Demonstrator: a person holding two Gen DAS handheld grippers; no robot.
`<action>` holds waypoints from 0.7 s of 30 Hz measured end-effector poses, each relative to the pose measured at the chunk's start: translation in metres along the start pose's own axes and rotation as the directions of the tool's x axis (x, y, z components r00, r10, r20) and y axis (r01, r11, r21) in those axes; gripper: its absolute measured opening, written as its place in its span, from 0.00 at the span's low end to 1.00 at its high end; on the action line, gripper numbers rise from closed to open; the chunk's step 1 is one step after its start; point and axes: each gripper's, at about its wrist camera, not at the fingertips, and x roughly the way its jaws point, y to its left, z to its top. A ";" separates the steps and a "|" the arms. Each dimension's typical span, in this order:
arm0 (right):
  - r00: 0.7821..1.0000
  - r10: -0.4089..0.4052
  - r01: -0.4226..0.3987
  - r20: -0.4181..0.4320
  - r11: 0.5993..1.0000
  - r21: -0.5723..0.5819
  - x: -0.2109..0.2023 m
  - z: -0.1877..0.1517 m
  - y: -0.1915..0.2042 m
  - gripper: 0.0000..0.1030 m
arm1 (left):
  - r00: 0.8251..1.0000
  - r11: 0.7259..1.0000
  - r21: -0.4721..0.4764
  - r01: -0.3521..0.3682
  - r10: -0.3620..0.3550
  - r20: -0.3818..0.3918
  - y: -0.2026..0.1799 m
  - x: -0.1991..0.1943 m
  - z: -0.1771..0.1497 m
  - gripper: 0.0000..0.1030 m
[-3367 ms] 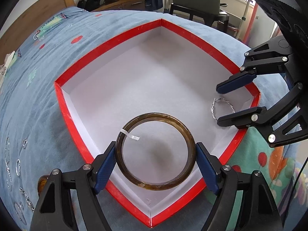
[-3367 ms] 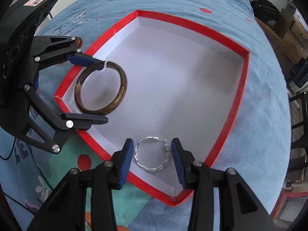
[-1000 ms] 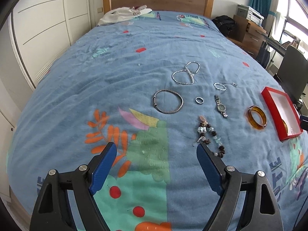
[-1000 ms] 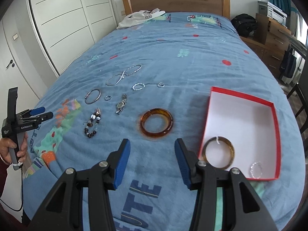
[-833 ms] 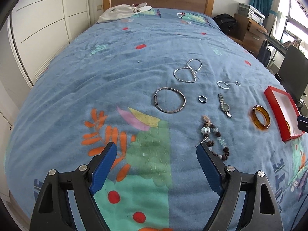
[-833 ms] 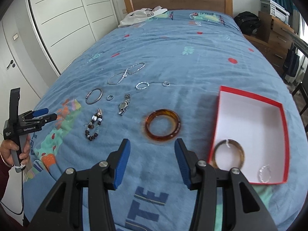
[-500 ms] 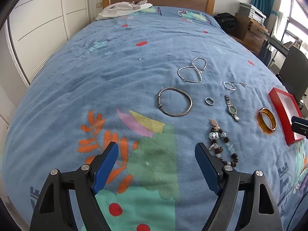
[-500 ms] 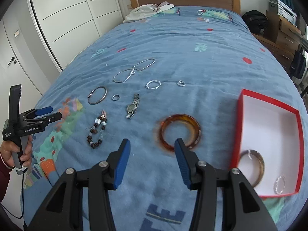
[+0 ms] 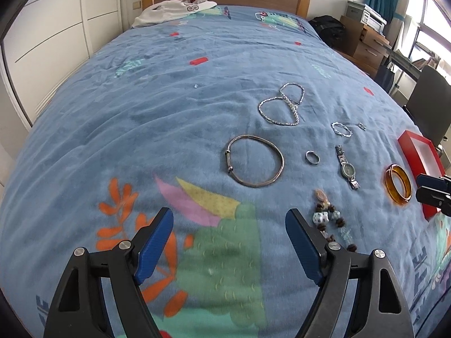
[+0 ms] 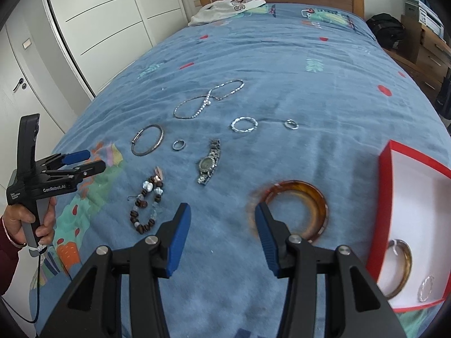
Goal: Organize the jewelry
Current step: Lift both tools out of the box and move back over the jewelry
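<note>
While both tongs hang empty above the bed (image 10: 282, 64), the right tongs (image 10: 222, 219) gape just short of the amber bangle (image 10: 293, 211) — the red box (image 10: 384, 197) lies right of it, the watch (image 10: 209, 163) left. The left tongs (image 9: 229, 225) stand wide, well left of the bangle.

Both hand-held grippers (image 9: 229, 219) (image 10: 222, 211) open, empty

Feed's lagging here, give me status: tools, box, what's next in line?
Left tool and right tool open, empty. Red box holds two bangles. Amber bangle on the bedspread, just ahead of right tool, path clear.
</note>
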 end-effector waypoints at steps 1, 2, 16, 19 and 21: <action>1.000 0.002 -0.002 -0.001 1.000 -0.001 0.002 0.001 0.001 0.44 | 1.000 1.000 0.000 0.002 -0.002 -0.001 0.000 0.001 0.001 0.79; 1.000 0.004 -0.004 -0.002 1.000 -0.003 0.004 0.002 0.002 0.44 | 1.000 1.000 -0.001 0.003 -0.003 -0.002 0.000 0.003 0.002 0.79; 1.000 0.019 -0.019 -0.010 1.000 0.002 0.027 0.009 0.004 0.44 | 1.000 1.000 0.001 0.023 -0.023 -0.018 0.000 0.025 0.009 0.80; 1.000 0.017 -0.016 -0.015 1.000 0.004 0.031 0.009 0.003 0.44 | 0.999 1.000 0.004 0.024 -0.024 -0.021 0.000 0.029 0.010 0.80; 1.000 0.018 -0.018 -0.017 1.000 0.006 0.033 0.010 0.002 0.44 | 0.999 1.000 0.006 0.028 -0.028 -0.026 -0.001 0.033 0.010 0.80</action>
